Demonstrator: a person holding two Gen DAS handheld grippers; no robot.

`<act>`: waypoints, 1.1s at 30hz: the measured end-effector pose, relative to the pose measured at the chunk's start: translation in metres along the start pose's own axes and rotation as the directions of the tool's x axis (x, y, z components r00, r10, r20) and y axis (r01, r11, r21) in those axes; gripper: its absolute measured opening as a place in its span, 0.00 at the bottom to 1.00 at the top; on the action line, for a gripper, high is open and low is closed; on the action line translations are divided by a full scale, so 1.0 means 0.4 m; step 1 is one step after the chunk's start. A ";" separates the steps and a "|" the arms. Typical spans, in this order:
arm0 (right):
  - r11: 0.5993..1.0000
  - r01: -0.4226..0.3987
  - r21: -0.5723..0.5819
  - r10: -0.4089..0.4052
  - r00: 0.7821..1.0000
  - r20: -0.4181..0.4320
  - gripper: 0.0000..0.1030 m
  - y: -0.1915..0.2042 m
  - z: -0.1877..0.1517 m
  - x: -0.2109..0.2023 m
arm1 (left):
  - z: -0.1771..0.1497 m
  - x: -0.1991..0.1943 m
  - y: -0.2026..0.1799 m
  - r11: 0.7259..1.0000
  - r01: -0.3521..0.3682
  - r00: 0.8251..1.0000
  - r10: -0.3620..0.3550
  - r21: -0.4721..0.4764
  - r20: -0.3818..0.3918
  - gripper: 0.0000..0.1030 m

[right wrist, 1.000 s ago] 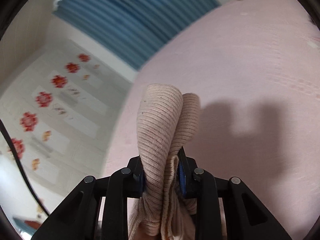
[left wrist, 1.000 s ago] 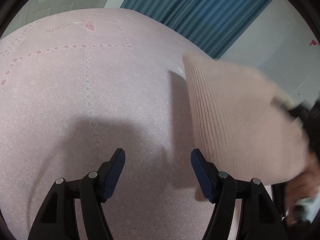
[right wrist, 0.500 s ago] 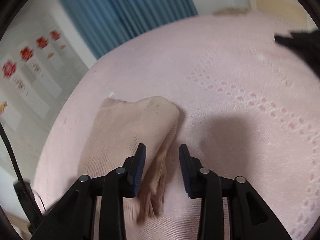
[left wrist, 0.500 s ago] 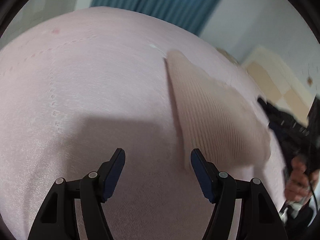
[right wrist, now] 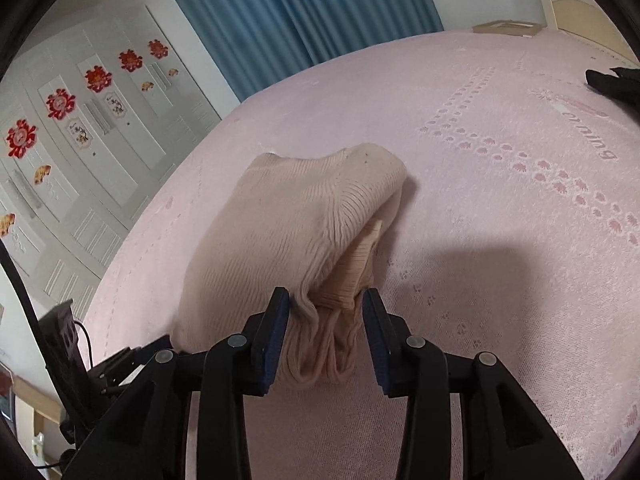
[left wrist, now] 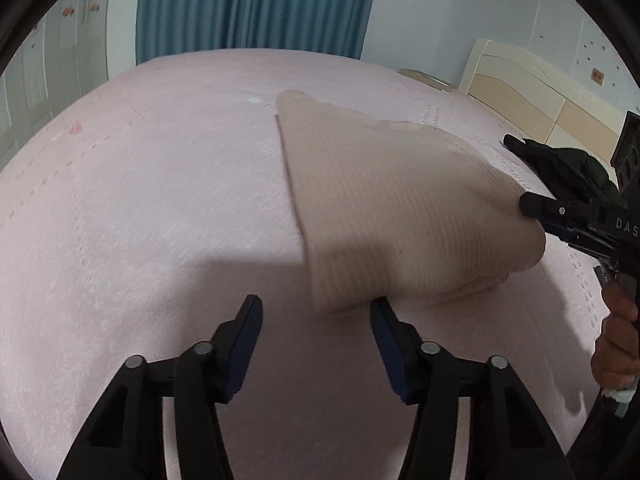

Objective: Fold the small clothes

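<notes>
A folded beige ribbed knit garment (left wrist: pixel 400 208) lies on the pink bedspread (left wrist: pixel 160 200). My left gripper (left wrist: pixel 316 306) hovers at its near corner with the jaws closing. That corner sits between the fingertips, close to the right pad, and neither pad presses on it. In the right wrist view the garment (right wrist: pixel 304 216) stretches away from my right gripper (right wrist: pixel 325 295), whose jaws stand apart around the bunched end. The folds rest loosely between the pads. From the left wrist view, the right gripper (left wrist: pixel 536 208) sits at the garment's right end, held by a hand (left wrist: pixel 616 344).
A black garment (left wrist: pixel 560 160) lies on the bed beyond the right gripper and shows again at the far right (right wrist: pixel 612 80). A blue curtain (left wrist: pixel 256 4) hangs behind the bed. A cream headboard (left wrist: pixel 540 96) and white wardrobe doors (right wrist: pixel 80 120) flank it.
The right gripper held the garment up, pinched tight; now the garment lies on the bed and those jaws have widened. The left gripper swung toward the garment's corner and its jaws narrowed.
</notes>
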State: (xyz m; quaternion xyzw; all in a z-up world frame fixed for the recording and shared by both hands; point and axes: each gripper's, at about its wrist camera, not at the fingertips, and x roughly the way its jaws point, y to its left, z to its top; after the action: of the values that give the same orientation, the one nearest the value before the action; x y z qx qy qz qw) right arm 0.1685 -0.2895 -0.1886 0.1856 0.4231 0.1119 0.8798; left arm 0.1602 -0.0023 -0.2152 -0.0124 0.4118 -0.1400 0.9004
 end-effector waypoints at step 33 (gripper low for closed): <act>0.998 -0.020 0.059 0.021 1.000 -0.019 0.22 -0.011 0.062 0.076 | -0.024 0.008 -0.040 0.989 0.086 0.996 -0.088 -0.116 -0.010 0.21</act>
State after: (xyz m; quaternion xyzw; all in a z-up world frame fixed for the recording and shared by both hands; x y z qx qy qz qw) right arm 0.2069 -0.2885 -0.1974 0.2147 0.4331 0.1103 0.8684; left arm 0.1511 -0.0176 -0.2215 -0.0815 0.4251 -0.1551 0.8880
